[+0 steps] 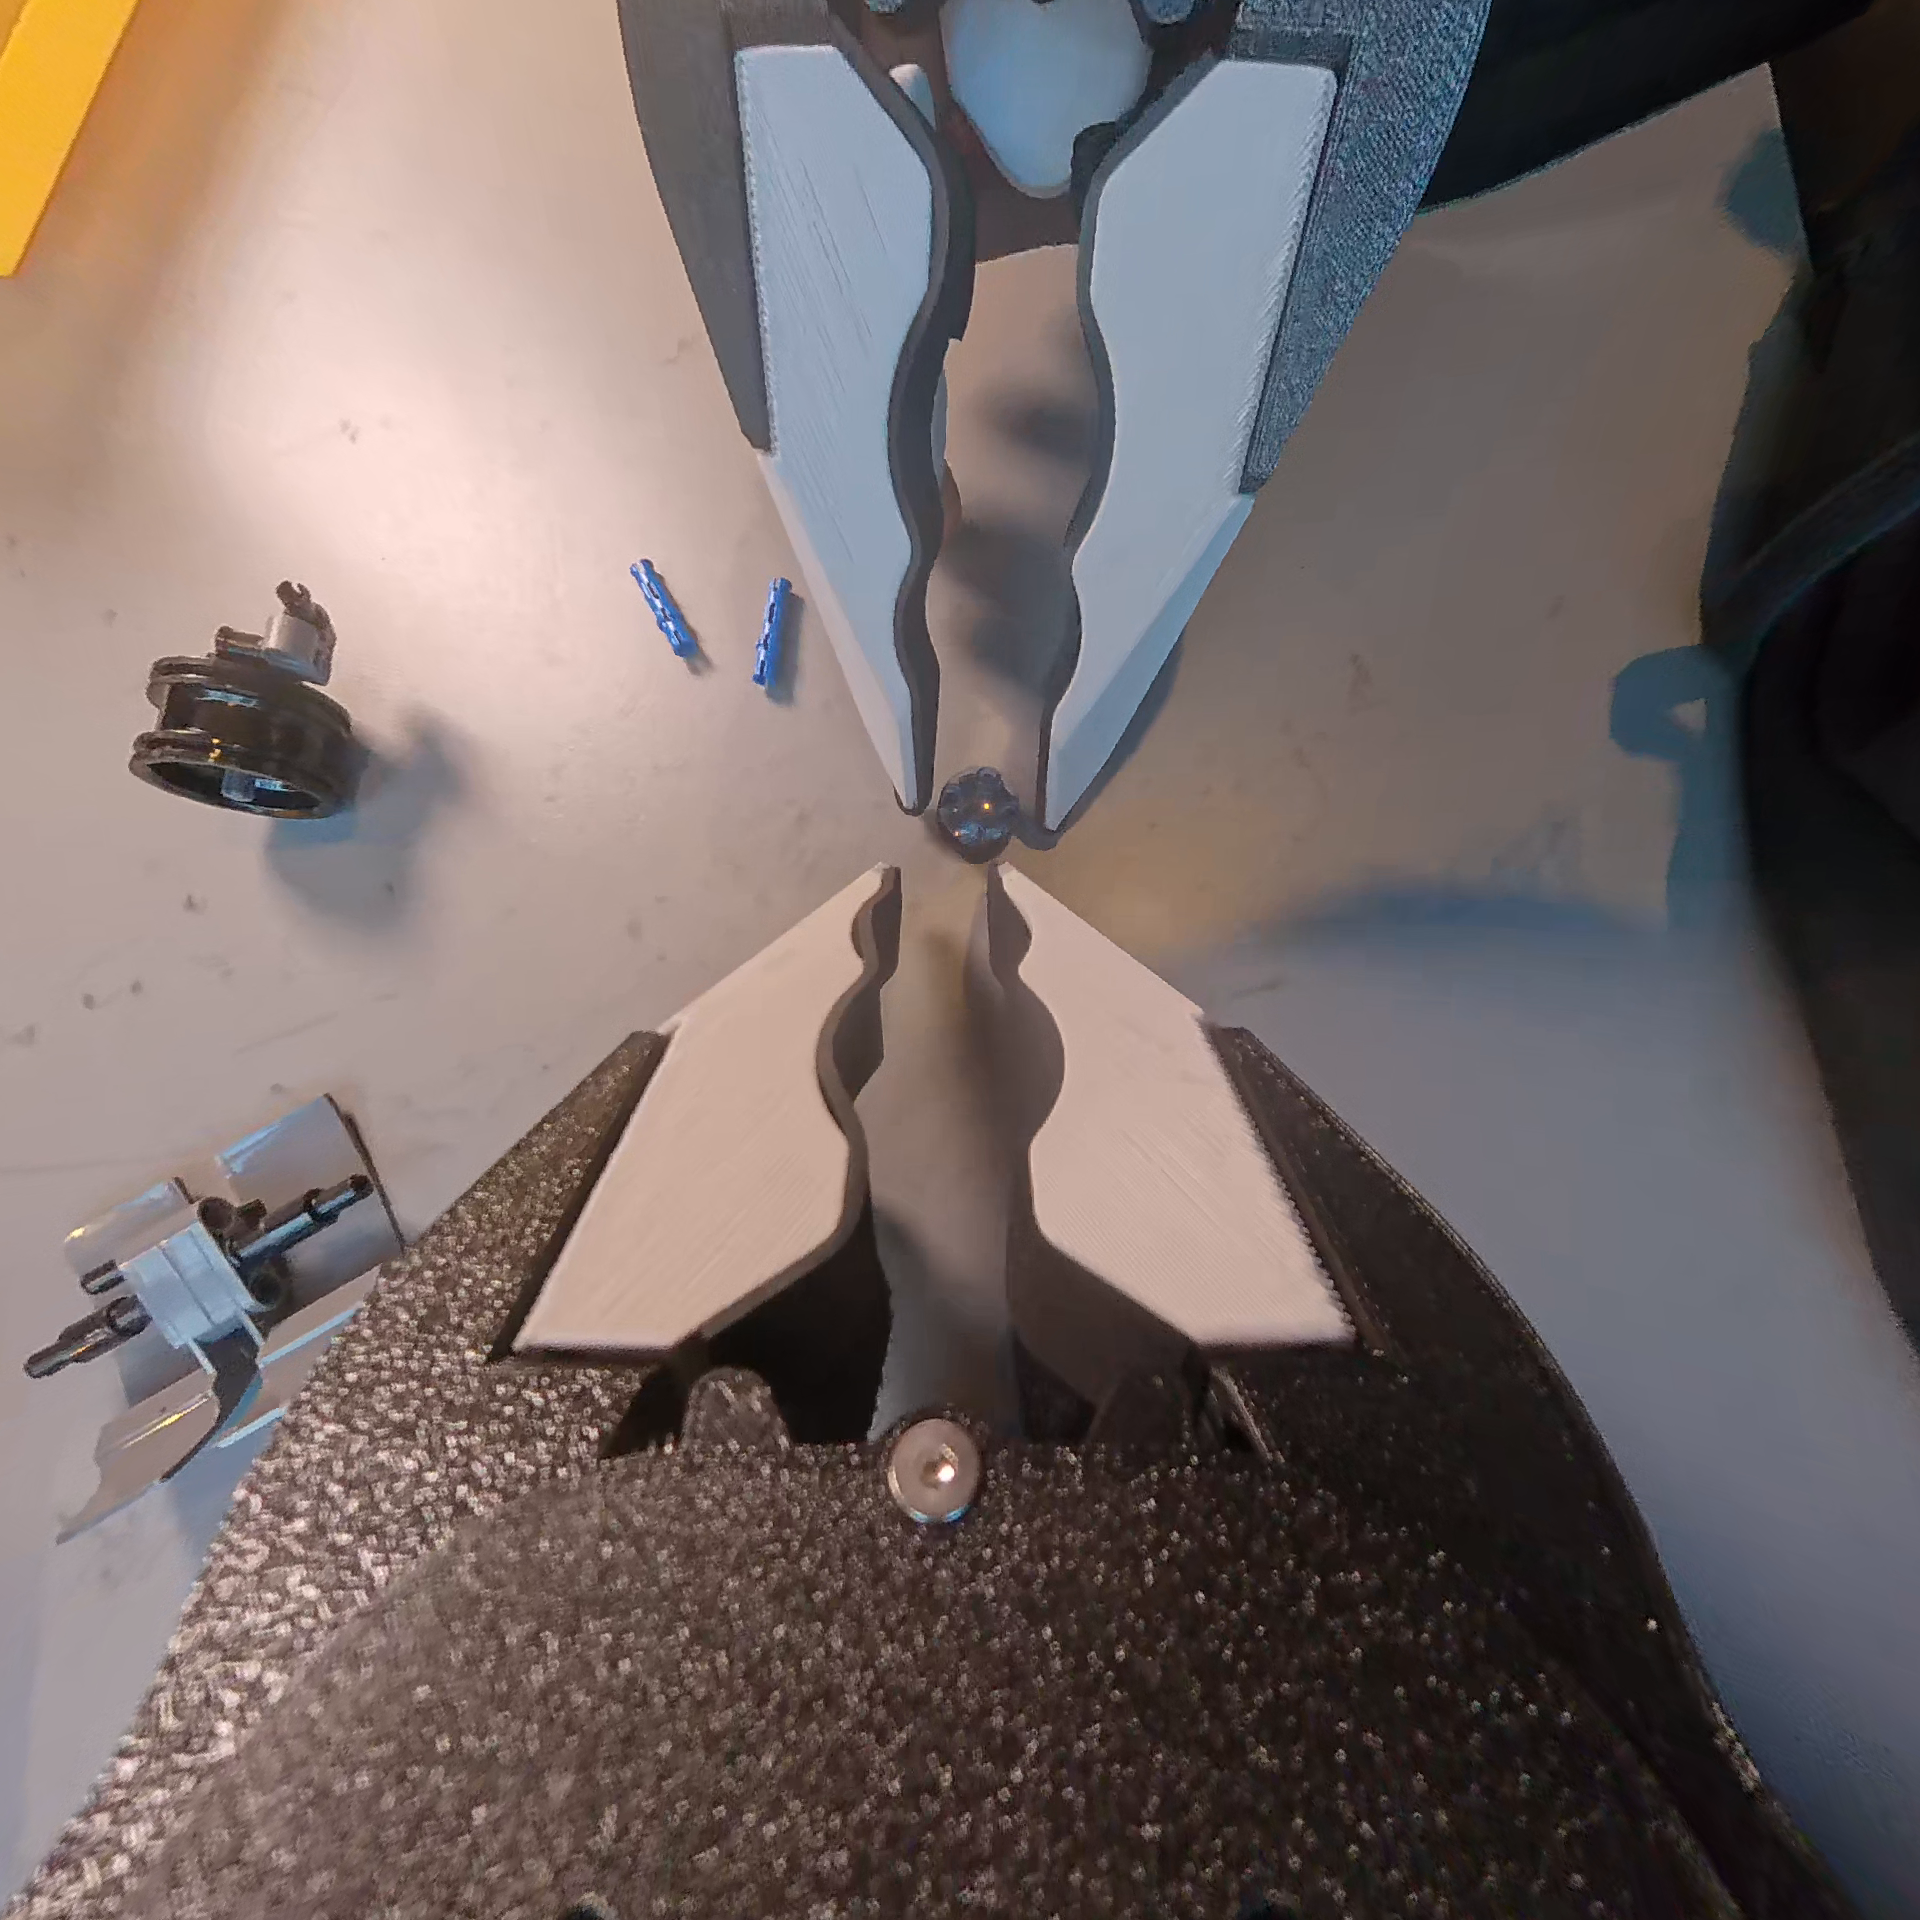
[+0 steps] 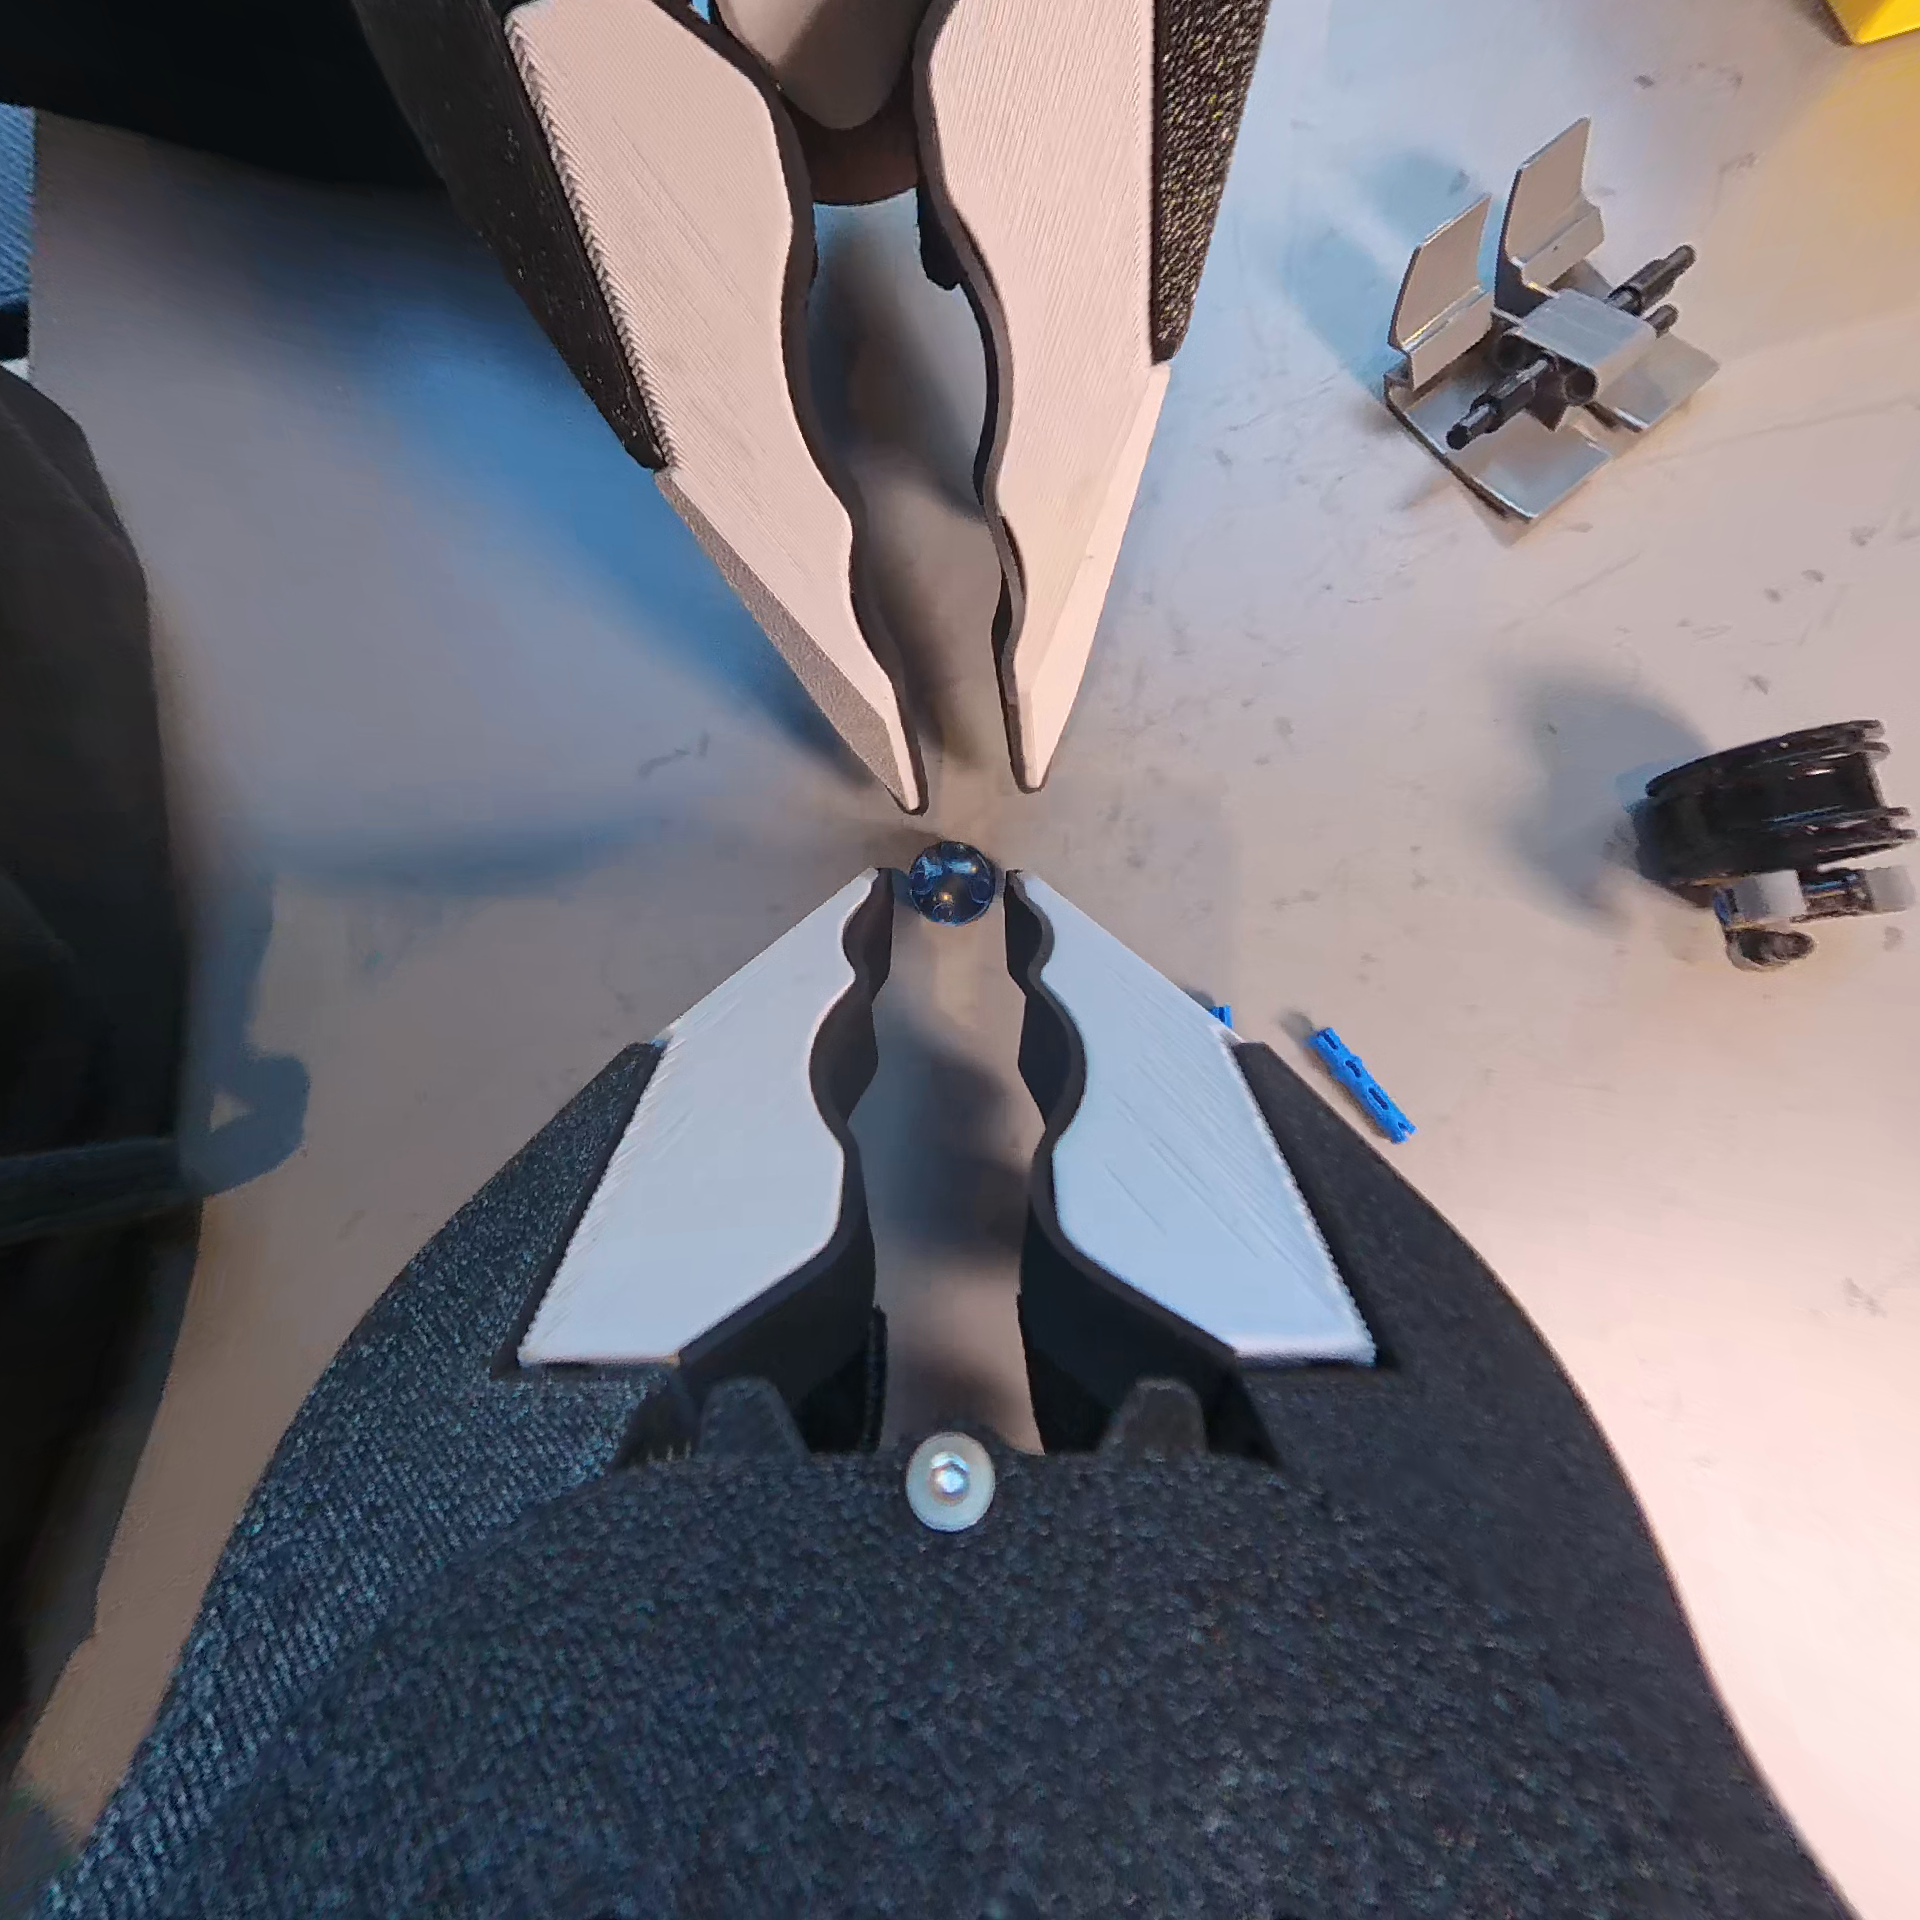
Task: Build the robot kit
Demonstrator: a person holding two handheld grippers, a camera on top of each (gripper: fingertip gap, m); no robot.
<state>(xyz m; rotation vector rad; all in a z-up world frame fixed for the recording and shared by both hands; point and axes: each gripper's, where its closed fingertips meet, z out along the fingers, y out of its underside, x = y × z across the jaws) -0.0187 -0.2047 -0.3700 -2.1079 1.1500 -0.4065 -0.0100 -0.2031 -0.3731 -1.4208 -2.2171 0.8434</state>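
Note:
My right gripper is shut on a small dark blue round piece, pinched at its very fingertips just above the pale tabletop. In the left wrist view the right gripper comes in from the top with the same piece between its tips. My left gripper points at it tip to tip, a small gap away. Its jaws stand a narrow way apart and hold nothing. It also shows at the top of the right wrist view.
Two blue pins lie left of the right gripper. A black wheel hub with a grey part and a grey panel assembly with black pins lie farther left. A yellow object and dark fabric sit at the table's sides. The tips of both grippers are at nearly the same place.

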